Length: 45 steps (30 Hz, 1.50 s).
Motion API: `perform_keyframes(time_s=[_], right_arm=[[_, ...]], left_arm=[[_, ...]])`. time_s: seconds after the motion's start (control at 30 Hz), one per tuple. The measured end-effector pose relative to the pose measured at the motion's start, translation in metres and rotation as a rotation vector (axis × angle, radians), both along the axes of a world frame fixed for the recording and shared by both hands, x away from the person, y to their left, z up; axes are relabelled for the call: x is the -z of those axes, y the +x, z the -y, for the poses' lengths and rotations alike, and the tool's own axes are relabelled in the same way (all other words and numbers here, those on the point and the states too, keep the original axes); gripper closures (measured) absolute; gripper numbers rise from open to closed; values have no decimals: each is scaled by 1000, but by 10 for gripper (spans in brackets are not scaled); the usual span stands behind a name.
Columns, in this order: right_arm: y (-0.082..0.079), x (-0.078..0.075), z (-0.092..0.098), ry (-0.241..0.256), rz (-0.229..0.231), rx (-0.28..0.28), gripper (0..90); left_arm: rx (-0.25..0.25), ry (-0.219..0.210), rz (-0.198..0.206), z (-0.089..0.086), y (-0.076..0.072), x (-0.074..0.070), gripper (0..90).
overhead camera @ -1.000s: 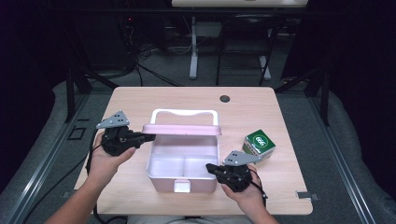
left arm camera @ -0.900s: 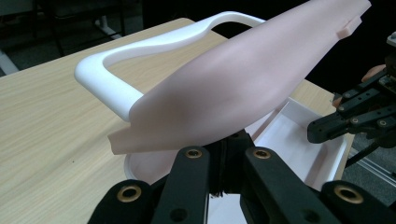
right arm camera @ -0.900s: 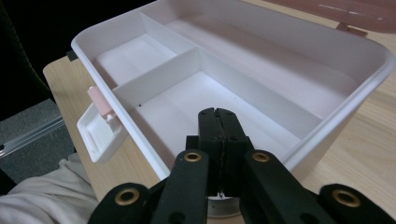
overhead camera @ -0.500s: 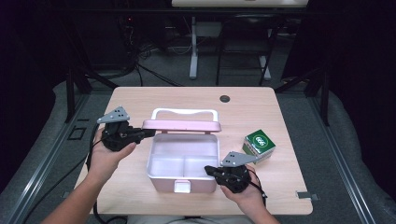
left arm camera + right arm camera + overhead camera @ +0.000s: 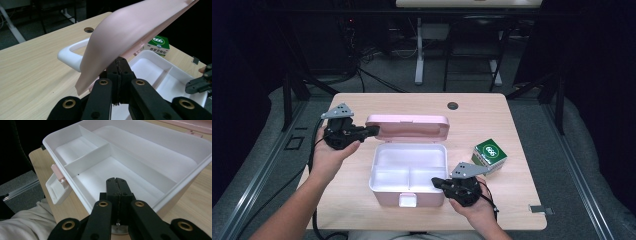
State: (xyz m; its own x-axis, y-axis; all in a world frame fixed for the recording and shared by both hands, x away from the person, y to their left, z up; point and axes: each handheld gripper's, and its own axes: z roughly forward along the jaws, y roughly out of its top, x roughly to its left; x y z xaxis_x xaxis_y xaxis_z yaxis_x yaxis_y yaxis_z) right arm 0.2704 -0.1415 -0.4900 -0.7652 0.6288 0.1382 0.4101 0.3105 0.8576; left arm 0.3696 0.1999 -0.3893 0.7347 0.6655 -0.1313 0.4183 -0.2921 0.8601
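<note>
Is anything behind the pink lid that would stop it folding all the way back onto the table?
Only the box's own white handle lies on the table behind the pink lid, whose left edge the left gripper pushes. The green carton sits off to the right, clear of its path.

Pink lunch box [image 5: 408,176], white compartmented interior, at table centre, hinged lid [image 5: 409,127] open, tilted rearward

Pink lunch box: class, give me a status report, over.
Left gripper jaws shut, at the pink lid edge, lid raised. Right gripper jaws shut, at the box front right rim. Compartments empty. Green carton sits apart, right of box.
</note>
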Motion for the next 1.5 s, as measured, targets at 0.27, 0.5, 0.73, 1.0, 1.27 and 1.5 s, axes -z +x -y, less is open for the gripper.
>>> perform_keyframes(time_s=[0.27, 0.5, 0.73, 1.0, 1.27, 1.5], right_arm=[[-2, -2, 5, 8, 11, 5, 900], [-3, -3, 8, 11, 12, 6, 900], [-3, -3, 8, 17, 10, 7, 900], [-3, -3, 8, 20, 10, 4, 900], [0, -2, 8, 24, -2, -1, 900], [0, -1, 6, 26, -3, -5, 900]], left_arm=[[-19, 27, -23, 3, 14, 3, 900], [-38, 46, -41, 3, 23, 6, 900], [-64, 58, -63, 0, 32, 10, 900], [-92, 78, -83, -1, 44, 18, 898], [-114, 105, -125, -4, 57, 26, 890], [-131, 128, -137, -11, 58, 32, 876]])
